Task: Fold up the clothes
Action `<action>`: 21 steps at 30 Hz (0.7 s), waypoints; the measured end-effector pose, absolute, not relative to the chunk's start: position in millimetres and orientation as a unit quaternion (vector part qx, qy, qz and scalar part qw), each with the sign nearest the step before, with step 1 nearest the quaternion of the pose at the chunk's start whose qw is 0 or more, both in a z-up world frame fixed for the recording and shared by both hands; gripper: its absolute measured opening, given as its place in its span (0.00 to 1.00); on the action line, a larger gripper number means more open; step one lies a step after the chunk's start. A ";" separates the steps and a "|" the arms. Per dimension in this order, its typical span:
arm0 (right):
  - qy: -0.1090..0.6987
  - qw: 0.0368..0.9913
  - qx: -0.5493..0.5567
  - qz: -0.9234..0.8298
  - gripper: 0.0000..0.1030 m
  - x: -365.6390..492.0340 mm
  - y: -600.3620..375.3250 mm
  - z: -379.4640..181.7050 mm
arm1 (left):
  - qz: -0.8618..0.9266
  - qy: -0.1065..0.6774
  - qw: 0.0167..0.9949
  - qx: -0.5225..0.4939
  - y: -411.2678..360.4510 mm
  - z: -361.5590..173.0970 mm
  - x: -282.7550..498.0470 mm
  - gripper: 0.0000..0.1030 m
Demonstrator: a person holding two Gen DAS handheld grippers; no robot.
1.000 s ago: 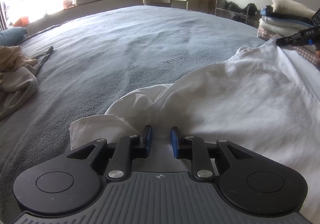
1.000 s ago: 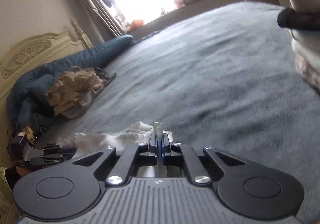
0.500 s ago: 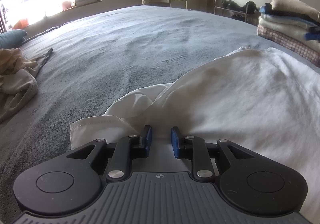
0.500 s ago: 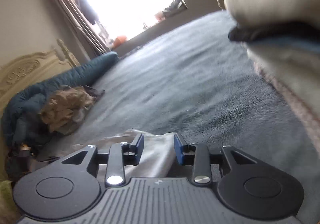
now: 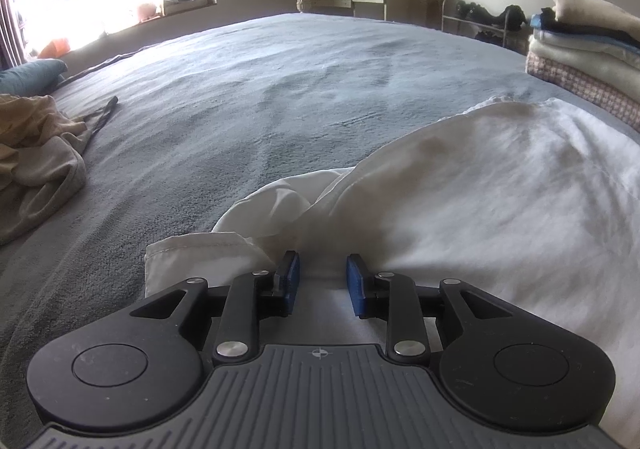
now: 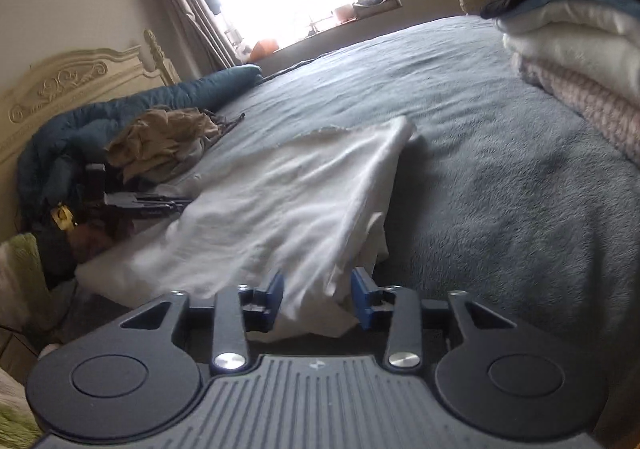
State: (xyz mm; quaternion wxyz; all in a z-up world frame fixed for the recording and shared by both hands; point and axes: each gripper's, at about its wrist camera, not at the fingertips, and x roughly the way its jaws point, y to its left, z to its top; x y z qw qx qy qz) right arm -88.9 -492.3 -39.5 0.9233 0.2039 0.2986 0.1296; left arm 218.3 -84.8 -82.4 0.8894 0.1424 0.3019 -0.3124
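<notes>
on the fuzzy grey bed cover lies the white cloth, soft and creased, one corner bunched into a rounded puff with a stitched hem. my left tongs sit low at that edge, blue pads spread apart, thin cloth lying between them but not pinched. my right tongs are spread too, with a rumpled fold of the same white cloth lying between the pads, not clamped. a neat stack of folded clothes, knitted pink at the bottom, stands well apart to the right. a crumpled tan heap lies off to the left near a teal pillow.
</notes>
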 end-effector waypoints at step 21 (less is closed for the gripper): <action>0.206 0.957 0.165 0.122 0.08 -83.2 -479.4 -19.2 | -0.321 0.304 0.888 0.125 -78.4 -83.4 221.6 0.28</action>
